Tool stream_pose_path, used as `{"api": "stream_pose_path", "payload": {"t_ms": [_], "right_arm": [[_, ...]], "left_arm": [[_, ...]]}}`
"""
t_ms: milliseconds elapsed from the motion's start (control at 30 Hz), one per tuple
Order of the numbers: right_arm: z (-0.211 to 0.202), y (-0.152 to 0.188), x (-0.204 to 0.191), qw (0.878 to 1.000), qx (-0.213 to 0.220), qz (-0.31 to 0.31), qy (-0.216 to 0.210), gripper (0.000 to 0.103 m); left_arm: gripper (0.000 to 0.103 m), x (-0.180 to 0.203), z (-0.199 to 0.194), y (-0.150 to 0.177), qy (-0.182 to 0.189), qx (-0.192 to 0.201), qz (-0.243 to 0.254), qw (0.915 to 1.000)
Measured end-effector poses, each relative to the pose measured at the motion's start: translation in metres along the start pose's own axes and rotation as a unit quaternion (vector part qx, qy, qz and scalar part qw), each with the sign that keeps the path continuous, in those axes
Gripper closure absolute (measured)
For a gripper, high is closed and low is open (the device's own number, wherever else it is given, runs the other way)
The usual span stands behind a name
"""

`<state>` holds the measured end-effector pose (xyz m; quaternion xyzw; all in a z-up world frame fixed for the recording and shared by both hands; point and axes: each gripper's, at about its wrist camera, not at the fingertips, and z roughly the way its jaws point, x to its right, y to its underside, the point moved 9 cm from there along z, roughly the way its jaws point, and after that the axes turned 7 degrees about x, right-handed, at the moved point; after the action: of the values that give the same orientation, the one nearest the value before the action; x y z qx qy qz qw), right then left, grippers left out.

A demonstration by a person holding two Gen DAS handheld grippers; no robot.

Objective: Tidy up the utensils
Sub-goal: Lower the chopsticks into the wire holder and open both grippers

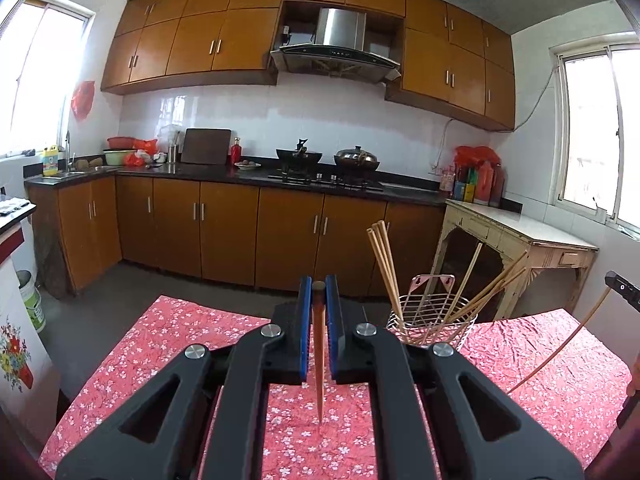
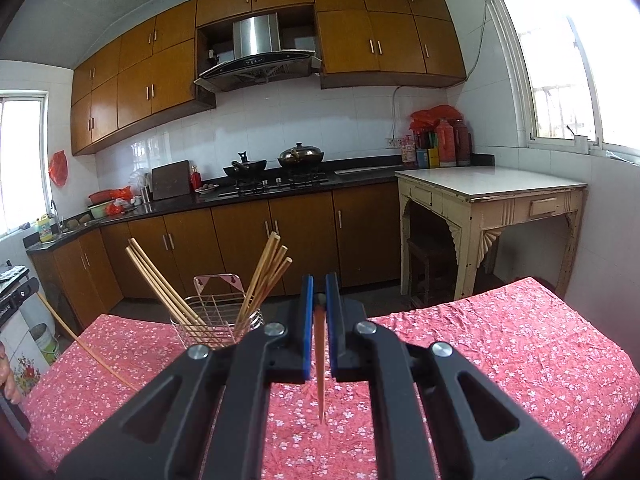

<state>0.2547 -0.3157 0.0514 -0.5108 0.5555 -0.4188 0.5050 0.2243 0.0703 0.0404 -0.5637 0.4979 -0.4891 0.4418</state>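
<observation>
Both grippers carried a chopstick, ready for the wire holder.

The left gripper [image 1: 319, 292] had its jaws pinching a chopstick [image 1: 318, 360], tip down at centre frame; the right gripper [image 2: 319, 292] pinched another chopstick [image 2: 320, 368] likewise. The wire holder [image 1: 432, 316], right of centre on the worktop [image 1: 180, 344], already held several chopsticks [image 1: 384, 264]. Next, probably, each stick must be lowered between its rim wires, one gripper at a time.

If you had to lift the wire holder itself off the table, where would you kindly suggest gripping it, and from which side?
Probably the pink back plate rising above the wire holder, approached from above. It is a flat upright tab that suits two fingers, and it stands in the gap between the two fans of chopsticks, which lean outward left and right and block the rim. Both tools already hold a chopstick.
</observation>
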Motion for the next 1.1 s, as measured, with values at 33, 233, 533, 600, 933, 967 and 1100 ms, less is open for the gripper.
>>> {"api": "stream_pose_path", "payload": {"t_ms": [33, 233, 533, 600, 933, 967, 1100], "right_arm": [[0.0, -0.001, -0.001, 1.0, 0.001, 0.001, -0.002, 0.096], [0.0, -0.011, -0.01, 1.0, 0.002, 0.01, -0.022, 0.096], [0.001, -0.077, -0.049, 0.996, 0.036, 0.023, -0.079, 0.096], [0.003, -0.099, -0.061, 0.994, 0.052, 0.021, -0.089, 0.096], [0.056, -0.158, -0.103, 0.991, 0.093, 0.015, -0.092, 0.096], [0.066, -0.157, -0.107, 0.991, 0.096, 0.009, -0.088, 0.096], [0.098, -0.146, -0.118, 0.992, 0.085, 0.008, -0.088, 0.096]], "left_arm": [[0.096, 0.002, 0.0, -0.001, 0.003, 0.001, 0.0, 1.0], [0.096, 0.017, 0.003, -0.009, 0.016, 0.005, -0.003, 0.9999], [0.096, 0.058, 0.011, -0.053, 0.052, 0.035, -0.01, 0.998], [0.096, 0.071, 0.013, -0.071, 0.062, 0.05, -0.011, 0.9968], [0.096, 0.105, 0.056, -0.123, 0.056, 0.096, -0.033, 0.9932], [0.096, 0.105, 0.062, -0.123, 0.054, 0.096, -0.037, 0.9932], [0.096, 0.109, 0.089, -0.113, 0.037, 0.093, -0.034, 0.9943]]}}
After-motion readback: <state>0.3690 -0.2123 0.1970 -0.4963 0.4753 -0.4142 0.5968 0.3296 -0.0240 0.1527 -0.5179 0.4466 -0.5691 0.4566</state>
